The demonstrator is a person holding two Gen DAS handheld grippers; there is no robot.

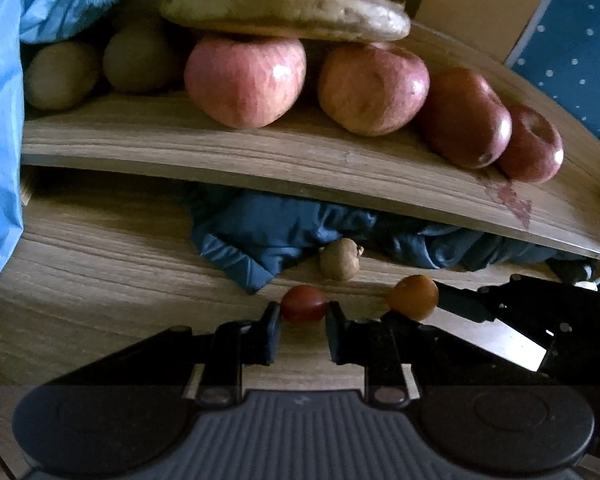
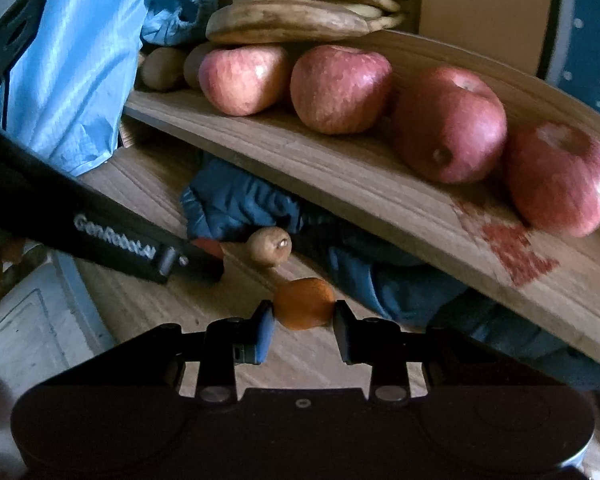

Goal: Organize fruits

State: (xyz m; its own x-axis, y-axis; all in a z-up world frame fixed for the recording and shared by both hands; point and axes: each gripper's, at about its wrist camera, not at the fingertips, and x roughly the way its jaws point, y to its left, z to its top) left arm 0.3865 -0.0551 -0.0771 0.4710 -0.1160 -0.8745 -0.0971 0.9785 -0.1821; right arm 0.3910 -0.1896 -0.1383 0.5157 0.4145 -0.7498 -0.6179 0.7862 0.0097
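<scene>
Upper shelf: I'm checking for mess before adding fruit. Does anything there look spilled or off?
Yes. A reddish stain marks the wooden shelf near its front edge, just below the rightmost apple, like dried juice or worn paint. The bananas stacked behind look brown and overripe.

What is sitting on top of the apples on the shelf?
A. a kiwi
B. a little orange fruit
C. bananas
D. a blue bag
C: the bananas lie across the tops of the left apples on the wooden shelf, while the small orange fruit is down below, between the fingers of the right gripper.
</scene>
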